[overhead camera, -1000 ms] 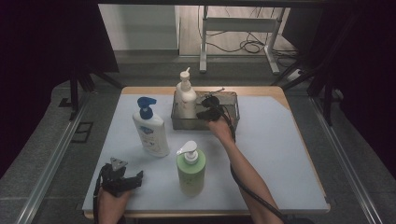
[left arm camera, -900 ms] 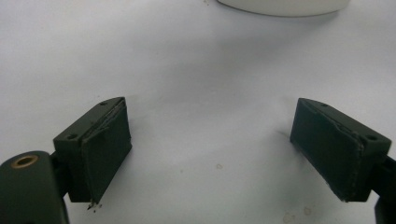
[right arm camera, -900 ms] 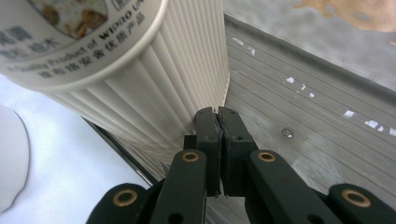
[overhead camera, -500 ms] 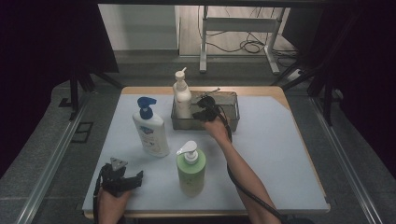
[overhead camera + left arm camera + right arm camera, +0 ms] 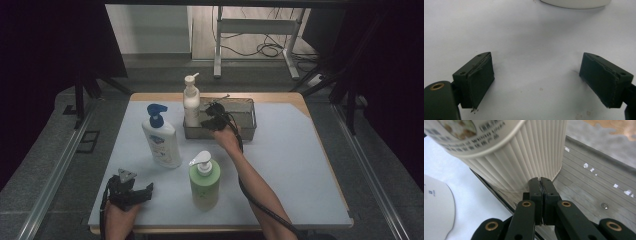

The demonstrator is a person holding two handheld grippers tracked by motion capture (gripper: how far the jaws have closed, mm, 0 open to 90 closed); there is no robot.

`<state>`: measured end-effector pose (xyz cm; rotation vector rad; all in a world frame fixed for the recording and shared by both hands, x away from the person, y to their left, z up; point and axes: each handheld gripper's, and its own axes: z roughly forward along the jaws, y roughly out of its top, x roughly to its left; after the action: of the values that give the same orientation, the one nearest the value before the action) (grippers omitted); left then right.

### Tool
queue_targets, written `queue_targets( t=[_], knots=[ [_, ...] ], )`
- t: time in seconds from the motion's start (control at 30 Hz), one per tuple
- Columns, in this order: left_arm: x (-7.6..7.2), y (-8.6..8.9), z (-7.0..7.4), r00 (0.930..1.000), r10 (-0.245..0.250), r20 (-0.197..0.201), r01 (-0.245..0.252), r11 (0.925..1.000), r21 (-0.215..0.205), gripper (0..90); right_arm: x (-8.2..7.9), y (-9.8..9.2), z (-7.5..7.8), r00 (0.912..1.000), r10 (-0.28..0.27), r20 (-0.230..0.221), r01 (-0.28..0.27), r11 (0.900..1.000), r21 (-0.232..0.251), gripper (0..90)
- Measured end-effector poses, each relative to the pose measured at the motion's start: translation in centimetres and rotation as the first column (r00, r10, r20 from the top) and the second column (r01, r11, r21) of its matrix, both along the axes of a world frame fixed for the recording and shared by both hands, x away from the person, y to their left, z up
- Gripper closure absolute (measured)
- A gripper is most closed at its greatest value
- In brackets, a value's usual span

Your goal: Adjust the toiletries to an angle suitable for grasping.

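Left gripper [image 5: 131, 192]: it rests at the near left corner of the surface [image 5: 300, 170], held in the person's left hand [image 5: 118, 216]. In the left gripper view its jaws stand wide apart over bare white surface, with nothing between them; the base of a white container is just visible at the top edge of that view.

White bottle with blue pump [image 5: 161, 137]: upright on the surface, beyond the left gripper and left of centre, apart from the other items.

Green pump bottle [image 5: 204, 181]: upright near the front of the surface, just right of the left gripper and beside the person's right forearm [image 5: 260, 192], not touching it so far as can be judged.

Cream pump bottle [image 5: 191, 102]: it stands at the left end of the grey tray [image 5: 247, 117] at the far middle of the surface. In the right gripper view its ribbed lower body tilts, and its base appears to be above the tray floor; whether it rests on the tray cannot be told.

Right gripper [image 5: 212, 119]: it is over the tray, immediately right of the cream pump bottle. In the right gripper view its jaws are pressed fully together with nothing between them, their tips at the foot of the bottle's ribbed wall; contact cannot be confirmed.
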<state>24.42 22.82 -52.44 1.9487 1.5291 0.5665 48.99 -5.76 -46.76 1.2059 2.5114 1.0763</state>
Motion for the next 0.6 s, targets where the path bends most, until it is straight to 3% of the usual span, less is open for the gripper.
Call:
queue_targets(
  t=[0.27, 0.6],
  knots=[
    [0.01, 0.00, 0.01, 1.0000, 0.000, -0.001, 0.000, 1.0000, 0.002, 11.8, -0.34, 0.46, 0.78, 0.9996, 0.015, 0.023, -0.015, 1.000, 0.006, 88.9],
    [0.03, 0.00, 0.02, 1.0000, 0.000, -0.002, 0.000, 1.0000, 0.003, 11.8, -0.29, 0.24, 0.73, 0.9998, 0.008, 0.018, -0.009, 1.000, 0.028, 86.4]
  ],
)
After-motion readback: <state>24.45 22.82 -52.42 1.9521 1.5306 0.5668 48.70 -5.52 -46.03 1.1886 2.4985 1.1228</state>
